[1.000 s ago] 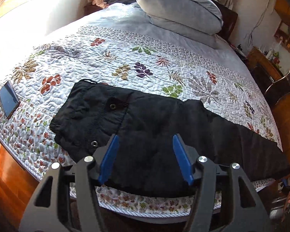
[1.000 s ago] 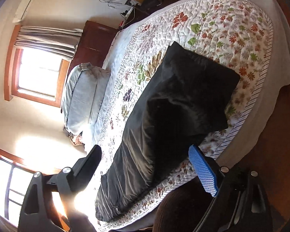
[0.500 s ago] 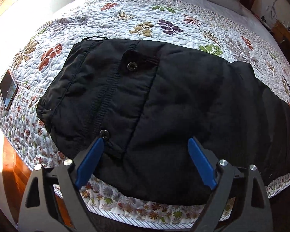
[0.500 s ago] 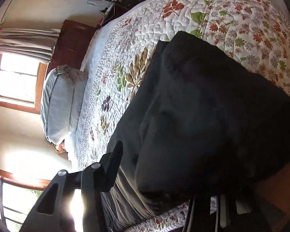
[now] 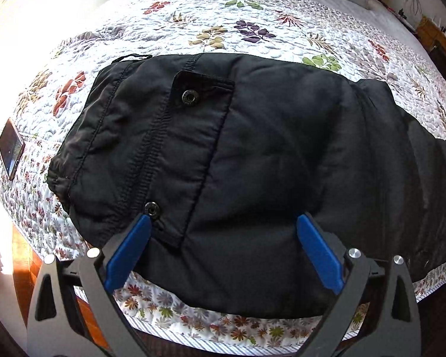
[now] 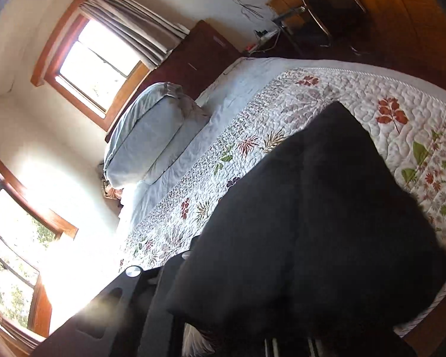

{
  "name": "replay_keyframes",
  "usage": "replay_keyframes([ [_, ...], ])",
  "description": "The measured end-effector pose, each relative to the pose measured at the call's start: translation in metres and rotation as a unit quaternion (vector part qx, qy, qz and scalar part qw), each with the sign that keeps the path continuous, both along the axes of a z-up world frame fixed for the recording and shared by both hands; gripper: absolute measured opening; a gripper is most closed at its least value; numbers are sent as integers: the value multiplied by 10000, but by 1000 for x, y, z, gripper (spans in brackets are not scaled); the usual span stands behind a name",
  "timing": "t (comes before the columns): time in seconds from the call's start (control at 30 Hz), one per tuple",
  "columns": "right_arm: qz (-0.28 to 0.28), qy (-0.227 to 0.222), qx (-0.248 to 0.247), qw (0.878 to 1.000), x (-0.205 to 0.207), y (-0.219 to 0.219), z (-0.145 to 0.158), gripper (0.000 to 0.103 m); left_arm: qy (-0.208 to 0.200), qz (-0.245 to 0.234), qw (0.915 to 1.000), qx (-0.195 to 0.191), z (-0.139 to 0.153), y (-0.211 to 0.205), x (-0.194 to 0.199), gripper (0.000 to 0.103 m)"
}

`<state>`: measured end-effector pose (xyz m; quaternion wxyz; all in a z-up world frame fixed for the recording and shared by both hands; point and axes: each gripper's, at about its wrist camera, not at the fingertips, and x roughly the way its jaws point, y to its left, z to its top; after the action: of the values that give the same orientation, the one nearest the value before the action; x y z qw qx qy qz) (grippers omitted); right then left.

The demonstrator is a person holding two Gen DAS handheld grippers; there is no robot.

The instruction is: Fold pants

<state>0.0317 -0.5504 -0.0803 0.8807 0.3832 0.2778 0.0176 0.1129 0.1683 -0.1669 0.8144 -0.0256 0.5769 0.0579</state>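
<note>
While the black pants (image 5: 267, 172) lie spread across the near edge of the bed (image 5: 252, 20), the left wrist view looks down on their waist end. The left gripper (image 5: 223, 250) hovers just over the pants' near hem, its two blue-padded fingers (image 5: 128, 253) wide apart with nothing between them. A pocket flap with a metal snap (image 5: 190, 97) sits toward the far side of the pants, and a second snap (image 5: 151, 209) lies just beside the tip of one of those blue pads. The legs run off along the bed away from the waist. Beyond the waistband, a phone (image 5: 11, 148) rests on the floral quilt (image 5: 223, 29) near the bed's corner, well apart from the pants.

In the right wrist view the pants (image 6: 312, 223) fill the lower half, a dark fold of cloth draped right over the right gripper (image 6: 223, 321). Only part of its black frame shows beside the cloth; the fingertips are hidden, so I cannot tell whether it is clamped on the fabric or standing apart. Past the pants' far edge lie the quilt (image 6: 386, 95), then stacked grey pillows (image 6: 151, 139) against the headboard, with a curtained window (image 6: 95, 68) behind them.
</note>
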Motion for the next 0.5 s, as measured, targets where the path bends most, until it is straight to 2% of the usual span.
replay_keyframes([
  [0.07, -78, 306, -101, 9995, -5, -6, -18, 8, 37, -11, 10000, 2, -1, -1, 2, 99],
  [0.13, -314, 1008, 112, 9943, -9, -22, -56, 27, 79, -32, 10000, 10, -2, -1, 4, 99],
  [0.17, -461, 1326, 208, 9899, -13, -30, -74, 41, 94, -30, 10000, 3, -2, -1, 5, 99],
  [0.23, -727, 1807, 339, 9803, -28, -44, -105, 43, 123, -20, 9999, -6, -2, 0, 6, 99],
  [0.27, -736, 1795, 580, 9793, -37, -49, -116, 42, 139, -21, 9999, -2, -2, -1, 6, 99],
  [0.33, -870, 1635, 877, 9788, -58, -56, -122, 46, 169, -13, 9999, 5, -1, -1, 6, 99],
  [0.4, -1042, 1511, 848, 9794, -79, -60, -117, 63, 150, 60, 9999, -50, 2, 0, 5, 99],
  [0.47, -1290, 1475, 832, 9771, -99, -63, -110, 75, 63, 195, 9996, -178, 6, 2, 3, 99],
  [0.5, -1328, 1474, 856, 9764, -106, -64, -109, 75, 1, 267, 9992, -282, 9, 4, 0, 99],
])
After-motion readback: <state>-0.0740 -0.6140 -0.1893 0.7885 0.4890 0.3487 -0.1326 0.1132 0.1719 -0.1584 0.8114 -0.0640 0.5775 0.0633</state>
